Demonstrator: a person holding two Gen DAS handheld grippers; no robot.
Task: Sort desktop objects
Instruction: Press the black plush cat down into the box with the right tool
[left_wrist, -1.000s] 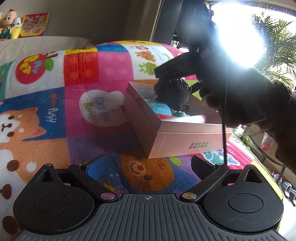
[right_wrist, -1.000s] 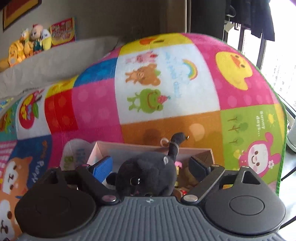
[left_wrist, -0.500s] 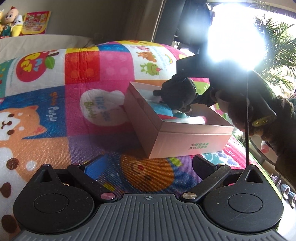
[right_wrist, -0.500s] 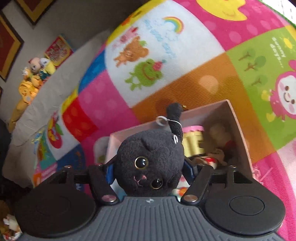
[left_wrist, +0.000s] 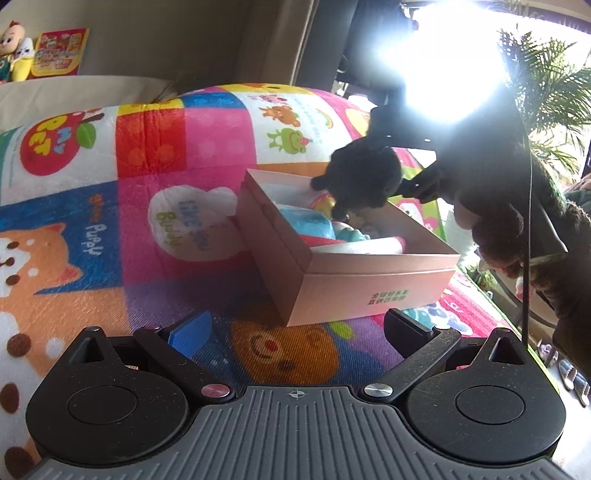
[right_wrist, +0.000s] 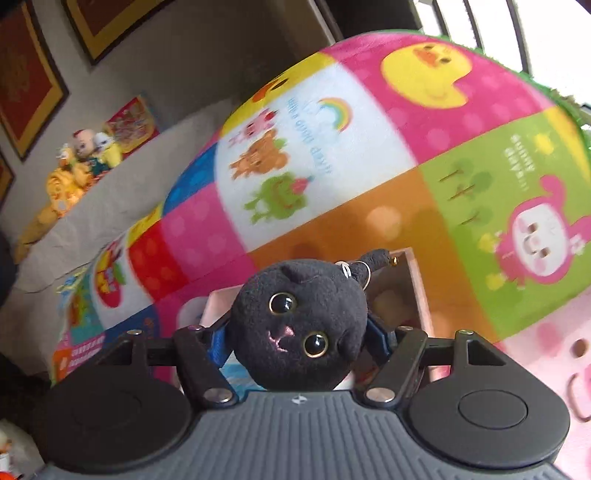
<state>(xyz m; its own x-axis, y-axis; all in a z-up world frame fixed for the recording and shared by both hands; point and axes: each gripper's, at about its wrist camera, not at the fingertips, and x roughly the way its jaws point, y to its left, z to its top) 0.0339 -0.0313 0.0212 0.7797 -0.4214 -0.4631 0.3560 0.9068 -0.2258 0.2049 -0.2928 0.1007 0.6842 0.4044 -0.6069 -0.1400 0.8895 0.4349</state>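
Observation:
A black plush cat with gold eyes and a key ring sits squeezed between the blue pads of my right gripper, which is shut on it. In the left wrist view the cat hangs just above the far side of an open pink cardboard box that holds several small toys, among them a blue one. The box's far wall shows behind the cat in the right wrist view. My left gripper is open and empty, low over the mat in front of the box.
The box rests on a colourful patchwork play mat with cartoon animals. Dolls and a picture book stand on a ledge at the back left. A bright window and a palm plant are at the right, past the mat's edge.
My right gripper closed on the black cat, which was loose between the fingers a second ago, and tilted it. The cat has shifted right over the box. My left gripper stayed put.

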